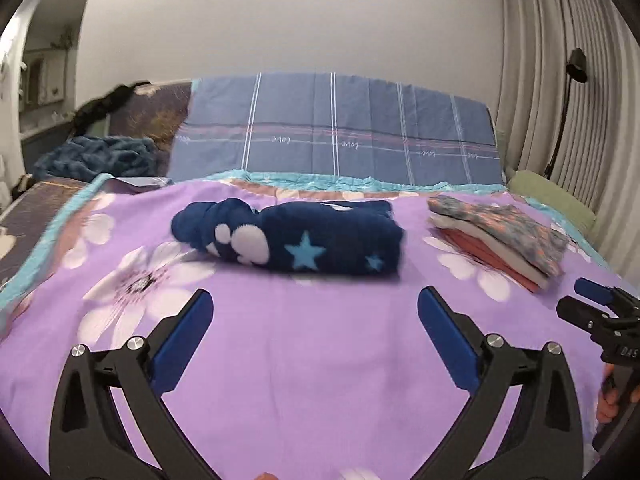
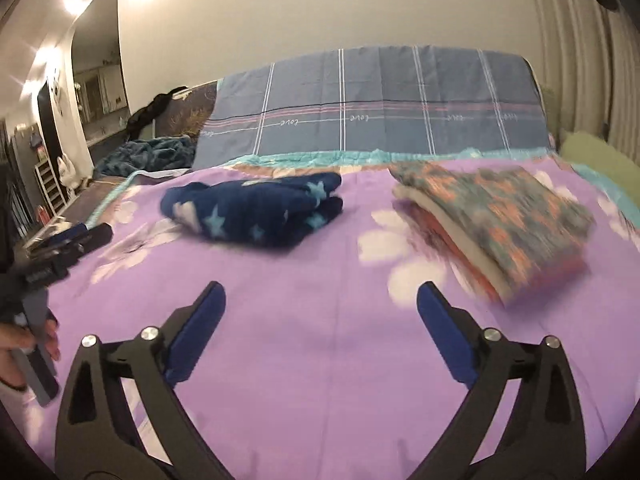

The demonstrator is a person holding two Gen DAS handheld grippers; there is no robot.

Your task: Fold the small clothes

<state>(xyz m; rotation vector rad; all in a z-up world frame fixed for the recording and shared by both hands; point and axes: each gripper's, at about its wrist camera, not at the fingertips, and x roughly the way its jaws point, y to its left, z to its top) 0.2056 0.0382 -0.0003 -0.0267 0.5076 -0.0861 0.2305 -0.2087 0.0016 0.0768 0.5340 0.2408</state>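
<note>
A folded navy fleece garment with stars and white shapes (image 1: pixel 292 236) lies on the purple flowered bedspread (image 1: pixel 312 360); it also shows in the right wrist view (image 2: pixel 256 208). A stack of folded clothes (image 1: pixel 500 232) with a flowered piece on top lies to its right, and shows in the right wrist view (image 2: pixel 496 224). My left gripper (image 1: pixel 314 300) is open and empty, short of the navy garment. My right gripper (image 2: pixel 320 294) is open and empty, between the garment and the stack. Each gripper appears at the edge of the other's view (image 1: pixel 596 304) (image 2: pixel 76 240).
A blue plaid sheet (image 1: pixel 336 128) covers the head of the bed. A crumpled teal blanket (image 1: pixel 96 156) lies at the back left. A green cushion (image 1: pixel 552 196) and grey curtains (image 1: pixel 560 60) are at the right. A black floor lamp (image 1: pixel 568 100) stands by the curtains.
</note>
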